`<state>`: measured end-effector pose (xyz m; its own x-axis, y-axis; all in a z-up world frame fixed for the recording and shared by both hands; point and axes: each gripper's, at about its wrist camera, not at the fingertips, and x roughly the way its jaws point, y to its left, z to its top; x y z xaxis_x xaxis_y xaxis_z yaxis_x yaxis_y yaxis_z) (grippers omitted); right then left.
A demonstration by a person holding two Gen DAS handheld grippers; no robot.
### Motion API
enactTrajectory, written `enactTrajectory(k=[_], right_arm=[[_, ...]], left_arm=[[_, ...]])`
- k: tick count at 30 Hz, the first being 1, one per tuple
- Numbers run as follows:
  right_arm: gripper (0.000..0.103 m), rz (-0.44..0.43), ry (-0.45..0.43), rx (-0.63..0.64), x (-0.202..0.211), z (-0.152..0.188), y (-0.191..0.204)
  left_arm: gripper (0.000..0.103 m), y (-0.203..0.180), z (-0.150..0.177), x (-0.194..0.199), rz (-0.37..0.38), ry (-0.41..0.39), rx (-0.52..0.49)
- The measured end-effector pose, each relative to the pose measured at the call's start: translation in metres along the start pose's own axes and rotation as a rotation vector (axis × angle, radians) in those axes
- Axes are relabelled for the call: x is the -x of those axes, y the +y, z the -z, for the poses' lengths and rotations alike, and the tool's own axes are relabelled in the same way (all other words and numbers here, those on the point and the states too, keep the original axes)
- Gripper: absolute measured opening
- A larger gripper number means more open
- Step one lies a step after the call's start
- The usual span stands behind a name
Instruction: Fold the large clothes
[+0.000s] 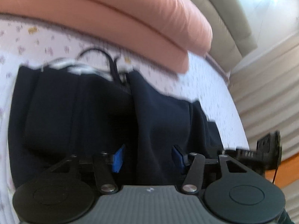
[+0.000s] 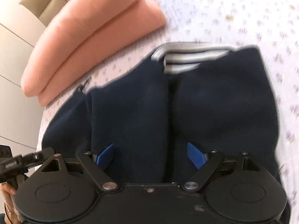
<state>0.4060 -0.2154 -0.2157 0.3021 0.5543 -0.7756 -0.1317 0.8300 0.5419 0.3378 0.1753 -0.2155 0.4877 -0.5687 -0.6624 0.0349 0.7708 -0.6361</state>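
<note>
A dark navy garment [image 1: 93,108] with white stripes [image 1: 74,66] and a black drawstring at its far edge lies folded on a bed with a flowered sheet [image 1: 46,43]. My left gripper [image 1: 147,158] is open, its blue pads apart over the garment's near edge. In the right wrist view the same garment [image 2: 214,102] shows grey-white stripes [image 2: 186,56] at the far end. My right gripper [image 2: 151,156] is open, blue pads wide apart just above the cloth. Both views are motion-blurred.
A folded salmon-pink blanket [image 1: 121,15] lies on the bed beyond the garment; it also shows in the right wrist view [image 2: 84,37]. A beige padded headboard [image 2: 22,28] stands behind. The other gripper's body [image 1: 265,149] is at the right edge.
</note>
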Motion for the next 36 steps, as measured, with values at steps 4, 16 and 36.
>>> enactTrajectory(k=[4,16,36], right_arm=[[0.102,-0.139,0.033,-0.070,0.015,0.031,-0.012],[0.035,0.134,-0.111,0.100,0.048,0.051,-0.022],[0.095,0.120,-0.231,0.087,0.137,0.186,-0.085]], left_arm=[[0.060,-0.001,0.029,0.009,-0.008,0.036,-0.051],[0.009,0.000,0.070,0.014,-0.067,-0.062,-0.006],[0.057,0.044,0.220,0.160,-0.137,-0.037,0.184]])
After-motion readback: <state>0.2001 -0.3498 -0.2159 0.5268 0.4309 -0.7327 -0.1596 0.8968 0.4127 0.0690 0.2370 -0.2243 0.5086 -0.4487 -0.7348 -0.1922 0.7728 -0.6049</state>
